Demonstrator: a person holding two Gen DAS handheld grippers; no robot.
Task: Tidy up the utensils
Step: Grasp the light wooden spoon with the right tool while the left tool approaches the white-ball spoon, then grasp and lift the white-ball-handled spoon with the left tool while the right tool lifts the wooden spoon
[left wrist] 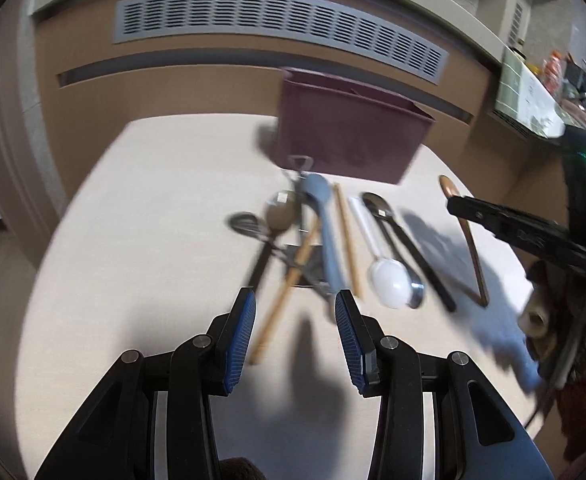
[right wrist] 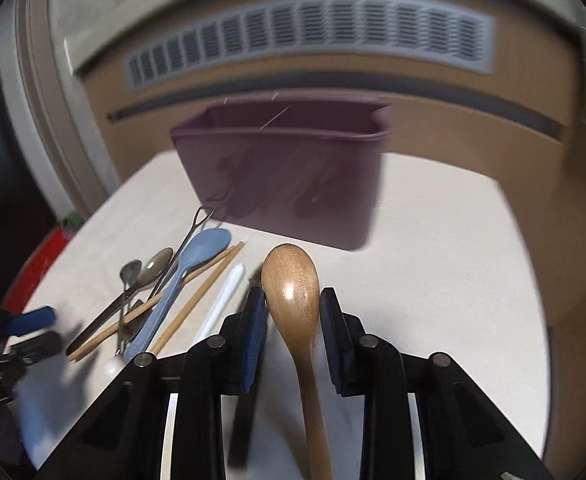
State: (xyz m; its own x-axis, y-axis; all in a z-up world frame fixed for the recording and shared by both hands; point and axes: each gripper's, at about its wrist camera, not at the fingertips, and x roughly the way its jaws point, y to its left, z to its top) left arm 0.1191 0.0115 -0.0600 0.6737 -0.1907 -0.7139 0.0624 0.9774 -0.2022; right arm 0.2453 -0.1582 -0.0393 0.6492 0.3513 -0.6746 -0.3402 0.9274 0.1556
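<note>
The right gripper [right wrist: 292, 312] had its jaws spread on either side of the wooden spoon [right wrist: 295, 292], bowl forward between the blue pads; whether they touched it could not be told, so the spoon looked straddled, not pinched. The left gripper [left wrist: 295, 314] hung with jaws spread and empty above the near ends of the pile on the table [left wrist: 141, 208]: 2 chopsticks [left wrist: 347, 236], a blue spoon [left wrist: 325, 224], a white spoon [left wrist: 387, 278], a black-handled metal spoon [left wrist: 377, 206] and a whisk [left wrist: 247, 224], crossed over one another. Beyond stood the maroon bin [right wrist: 289, 172], upright, apparently with no utensils in it.

The risk, as I judged it: closing near the bowl would leave the long handle to swing and slip. On the left, a grab into the tangle could drag neighbours or roll the chopsticks away.
</note>
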